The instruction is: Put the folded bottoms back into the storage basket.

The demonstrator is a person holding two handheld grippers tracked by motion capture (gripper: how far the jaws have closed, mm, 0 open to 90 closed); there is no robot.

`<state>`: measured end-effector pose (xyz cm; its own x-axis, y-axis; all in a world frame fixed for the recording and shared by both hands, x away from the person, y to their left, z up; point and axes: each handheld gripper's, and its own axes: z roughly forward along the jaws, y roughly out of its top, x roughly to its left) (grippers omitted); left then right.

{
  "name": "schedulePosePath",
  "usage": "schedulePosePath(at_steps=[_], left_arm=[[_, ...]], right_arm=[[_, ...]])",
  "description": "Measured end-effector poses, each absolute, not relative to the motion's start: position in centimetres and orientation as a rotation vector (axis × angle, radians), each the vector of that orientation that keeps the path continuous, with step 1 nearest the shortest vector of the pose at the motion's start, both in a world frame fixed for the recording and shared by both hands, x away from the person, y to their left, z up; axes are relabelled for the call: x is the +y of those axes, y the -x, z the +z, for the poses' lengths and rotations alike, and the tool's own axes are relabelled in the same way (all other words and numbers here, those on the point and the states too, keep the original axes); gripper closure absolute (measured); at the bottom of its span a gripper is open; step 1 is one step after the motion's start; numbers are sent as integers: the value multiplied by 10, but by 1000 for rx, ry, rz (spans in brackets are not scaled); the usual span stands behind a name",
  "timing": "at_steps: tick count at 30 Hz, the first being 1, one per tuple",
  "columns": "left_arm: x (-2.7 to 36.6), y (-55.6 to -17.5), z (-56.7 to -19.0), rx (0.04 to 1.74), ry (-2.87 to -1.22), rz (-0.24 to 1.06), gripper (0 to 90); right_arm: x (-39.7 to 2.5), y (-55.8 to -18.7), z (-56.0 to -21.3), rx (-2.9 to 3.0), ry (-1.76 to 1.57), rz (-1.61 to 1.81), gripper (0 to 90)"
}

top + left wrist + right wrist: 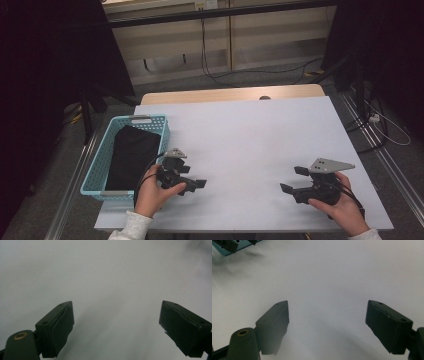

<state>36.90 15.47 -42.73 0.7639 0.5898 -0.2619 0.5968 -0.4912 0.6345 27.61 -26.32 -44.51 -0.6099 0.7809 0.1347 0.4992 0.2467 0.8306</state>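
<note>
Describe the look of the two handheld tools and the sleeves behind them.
Both the left tool and right tool are black, each with two blocky jaws and a grey three-cornered plate on top. A black cable trails from each. A brass-ringed hole marks each body. The sleeves are light grey.

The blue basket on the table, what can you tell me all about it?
The light blue plastic basket is rectangular, with lattice walls full of small holes and grey handle grips at its two short ends. It stands upright at the left edge of the white table. A folded black cloth lies inside, covering most of the bottom. The left gripper is just beside its near right corner.
</note>
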Motion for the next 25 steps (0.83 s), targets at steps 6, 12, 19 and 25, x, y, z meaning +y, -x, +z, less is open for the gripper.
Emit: schedulePosePath(at_steps=[6, 12, 19, 25], left_arm=[[158, -368, -432, 883, -2214, -8, 122], [159, -367, -433, 877, -2216, -9, 115], [159, -365, -432, 866, -2213, -6, 111], [159, -365, -432, 849, -2215, -3, 106]], right_arm=[[-263, -276, -447, 2221, -1183, 1290, 188], [-262, -276, -448, 2228, -1180, 1284, 188], [-262, -276, -450, 2229, -1177, 1279, 187], [-261, -277, -451, 2236, -1179, 1269, 184]])
